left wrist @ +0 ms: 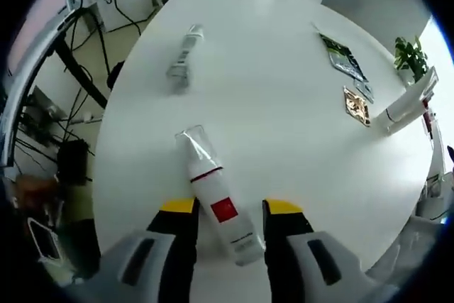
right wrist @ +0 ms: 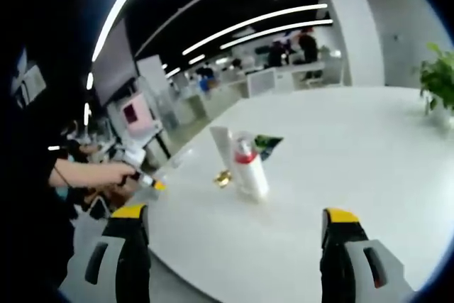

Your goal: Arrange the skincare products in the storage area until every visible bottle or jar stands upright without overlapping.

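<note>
Left gripper [left wrist: 228, 212] jaws straddle a lying white bottle [left wrist: 218, 204] (ungripped); right gripper [right wrist: 236, 223] gapes wide, empty.

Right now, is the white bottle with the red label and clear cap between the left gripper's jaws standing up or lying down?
Lying down: the white bottle with the red label lies on its side on the white table, clear cap pointing away from the open left gripper.

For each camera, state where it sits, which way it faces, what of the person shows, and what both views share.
Left gripper view: rides the left gripper, looking down at a white bottle lying between its open fingers on the white table; no body part visible.
Right gripper view: rides the right gripper, facing level across the table at an upright bottle; the person's hand shows.
Shared: the white table.
</note>
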